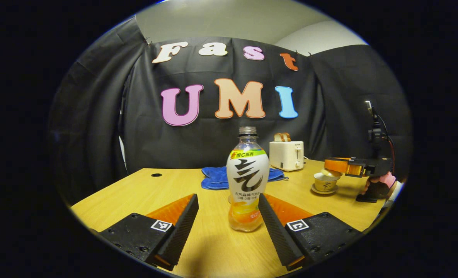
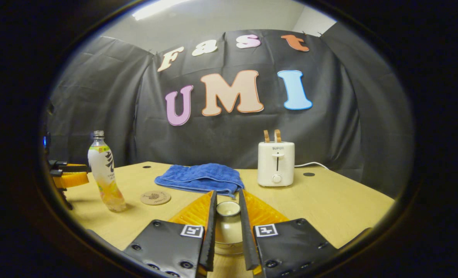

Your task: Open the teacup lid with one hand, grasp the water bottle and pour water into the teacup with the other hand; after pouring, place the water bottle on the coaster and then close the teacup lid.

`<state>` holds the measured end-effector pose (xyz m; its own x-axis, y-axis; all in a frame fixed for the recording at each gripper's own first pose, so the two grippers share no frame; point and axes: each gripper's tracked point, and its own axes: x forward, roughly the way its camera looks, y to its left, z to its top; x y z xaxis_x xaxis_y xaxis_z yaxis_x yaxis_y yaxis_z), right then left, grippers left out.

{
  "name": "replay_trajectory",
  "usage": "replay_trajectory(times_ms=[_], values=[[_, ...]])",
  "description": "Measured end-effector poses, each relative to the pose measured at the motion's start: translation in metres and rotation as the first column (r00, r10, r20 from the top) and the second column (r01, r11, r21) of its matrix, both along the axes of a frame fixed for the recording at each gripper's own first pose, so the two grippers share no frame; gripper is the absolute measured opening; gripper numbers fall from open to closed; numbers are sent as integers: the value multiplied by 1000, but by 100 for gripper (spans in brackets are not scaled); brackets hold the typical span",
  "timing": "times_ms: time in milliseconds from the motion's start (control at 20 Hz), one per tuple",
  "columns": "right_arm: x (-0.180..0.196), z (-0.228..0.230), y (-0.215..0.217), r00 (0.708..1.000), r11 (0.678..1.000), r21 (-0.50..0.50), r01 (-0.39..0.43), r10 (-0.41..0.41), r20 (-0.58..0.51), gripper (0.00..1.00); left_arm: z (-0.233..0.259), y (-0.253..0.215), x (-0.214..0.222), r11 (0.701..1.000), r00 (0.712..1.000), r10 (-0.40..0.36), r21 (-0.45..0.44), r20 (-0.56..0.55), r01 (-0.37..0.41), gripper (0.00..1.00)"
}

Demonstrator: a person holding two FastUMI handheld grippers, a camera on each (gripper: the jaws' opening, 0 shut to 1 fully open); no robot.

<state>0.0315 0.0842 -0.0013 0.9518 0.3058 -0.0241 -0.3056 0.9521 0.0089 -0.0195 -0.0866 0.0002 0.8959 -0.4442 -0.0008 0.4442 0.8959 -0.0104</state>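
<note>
Task status, read left to right across the tabletop point(image 2: 329, 204).

Left gripper point(image 1: 229, 227): fingers spread wide, grasping nothing. The water bottle point(image 1: 247, 181) stands upright between them near the tabletop's front edge, with clear gaps on both sides. The bottle has no cap and holds liquid in its lower part. In the right gripper view the same gripper sits just beside the bottle at the left edge.

Coaster point(image 2: 155, 197): lies flat and bare, just right of the bottle in the right gripper view, in front of the blue towel point(image 2: 201, 177).

Toaster point(image 2: 276, 164): stands toward the rear edge, not involved.

Right gripper point(image 2: 227, 227): fingers clenched on the teacup lid point(image 2: 228, 208), one on each side of its knob. In the left gripper view the lid appears slightly tilted at the rim of the teacup point(image 1: 324, 181), which rests on its saucer point(image 1: 324, 190) toward the right edge.

Judged progress: lid gripped, lift at most begun; bottle grasp, pouring, placing on the coaster and reclosing all remain
</note>
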Motion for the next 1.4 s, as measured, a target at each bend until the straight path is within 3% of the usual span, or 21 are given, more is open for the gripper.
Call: replay_trajectory(times_ms=[250, 600, 750, 1100, 1400], values=[[-2, 2, -10, 1000, 1000, 0, 18, -18, 2, 33, -5, -23, 14, 999, 998, -37, -12, -48, 36, 91], [-2, 2, -35, 998, 998, 0, 58, -58, 4, 33, -12, -42, 39, 998, 991, -26, -52, -130, 19, 92], [0, 3, -45, 997, 997, -1, 71, -71, 5, 33, -15, -47, 48, 999, 988, -21, -51, -155, 13, 79], [-1, 4, -69, 994, 994, -2, 111, -111, 9, 33, -22, -51, 57, 1000, 986, 4, 1, -167, -4, 66], [-3, 4, -82, 991, 991, -3, 134, -134, 8, 33, -22, -57, 63, 991, 989, 58, 130, -134, -40, 58]])
